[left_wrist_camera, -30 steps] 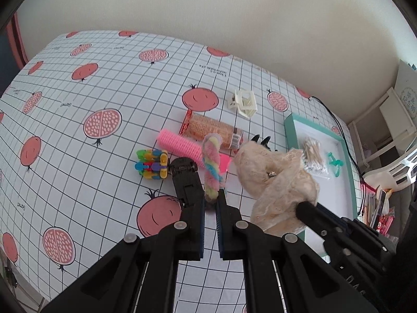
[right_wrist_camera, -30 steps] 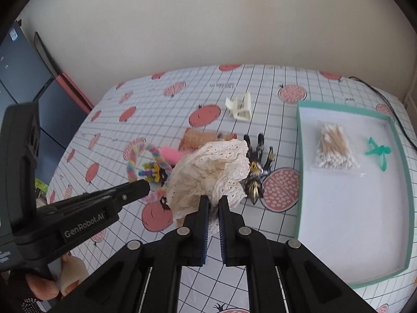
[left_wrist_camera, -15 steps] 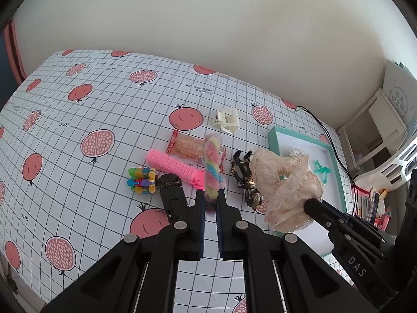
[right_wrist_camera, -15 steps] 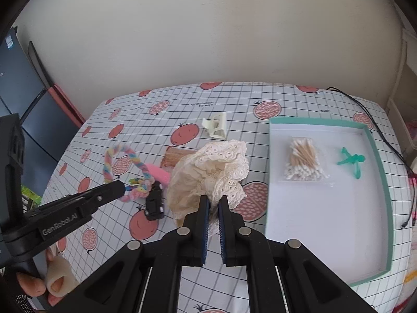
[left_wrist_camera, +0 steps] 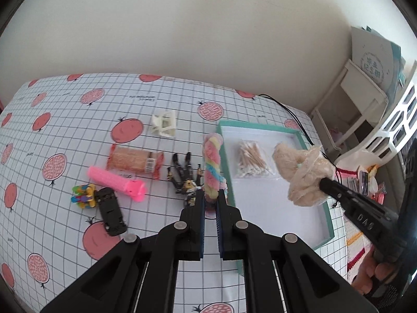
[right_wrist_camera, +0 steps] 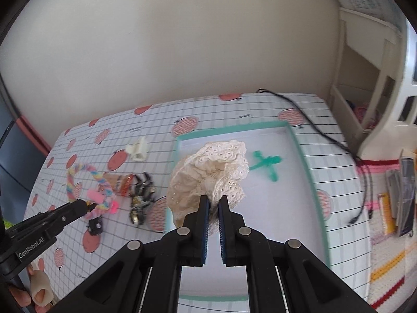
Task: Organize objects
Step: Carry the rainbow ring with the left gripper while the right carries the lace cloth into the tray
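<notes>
My left gripper is shut on a pastel rainbow braided ring, held in the air just left of the teal-rimmed white tray. In the right wrist view that ring hangs from the left gripper's tip. My right gripper is shut on a cream lace scrunchie, which hangs over the tray. The left wrist view shows the scrunchie above the tray's right side. In the tray lie a bag of cotton swabs and a green clip.
On the pomegranate-print cloth lie a white hair claw, a wrapped snack, a pink roller, a black-gold claw clip, a black toy car and colourful clips. A black cable runs right of the tray.
Both grippers rose and moved right with their loads. The scrunchie went from over the cloth to above the tray. The rainbow ring now hangs near the tray's left rim.
</notes>
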Tool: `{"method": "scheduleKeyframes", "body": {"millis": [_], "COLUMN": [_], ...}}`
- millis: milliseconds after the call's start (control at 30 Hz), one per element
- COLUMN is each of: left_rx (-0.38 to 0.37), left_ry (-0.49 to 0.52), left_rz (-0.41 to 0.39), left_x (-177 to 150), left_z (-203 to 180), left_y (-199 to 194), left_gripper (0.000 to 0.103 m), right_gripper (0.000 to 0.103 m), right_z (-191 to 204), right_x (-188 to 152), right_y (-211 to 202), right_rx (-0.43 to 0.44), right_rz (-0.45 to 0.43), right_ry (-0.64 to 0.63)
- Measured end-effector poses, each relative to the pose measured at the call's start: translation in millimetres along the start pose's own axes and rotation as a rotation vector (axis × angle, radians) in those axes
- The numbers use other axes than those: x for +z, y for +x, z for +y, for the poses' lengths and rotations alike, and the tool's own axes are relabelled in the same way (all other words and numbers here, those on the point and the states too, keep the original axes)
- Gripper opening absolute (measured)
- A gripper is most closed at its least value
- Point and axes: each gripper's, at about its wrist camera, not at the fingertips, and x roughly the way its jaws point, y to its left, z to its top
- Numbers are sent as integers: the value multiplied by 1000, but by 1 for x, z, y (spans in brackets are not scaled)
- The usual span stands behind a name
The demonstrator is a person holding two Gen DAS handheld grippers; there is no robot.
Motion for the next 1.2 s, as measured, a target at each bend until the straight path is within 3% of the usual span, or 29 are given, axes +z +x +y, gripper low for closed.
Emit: {"method": "scheduleKeyframes", "body": {"millis": [267, 567, 733, 1200], "left_rx": [-64, -92, -134, -108], "left_ry": [41, 123, 117, 42], "left_rz": [72, 111, 103, 237], "left_x": [-1, -4, 0, -20], "left_z": [-43, -86, -89, -80], "left_y": [30, 58, 74, 119], "left_gripper": [7, 7, 7, 8], "right_gripper": [7, 7, 7, 7], "right_z": [-58, -79, -88, -95], "right_x": [6, 6, 0, -22], "right_y": [-17, -6, 14, 62], "right_rx": [-55, -53, -55, -96], "right_rz": [-45, -32, -3, 137], "right_ry": [95, 131, 151, 146]}}
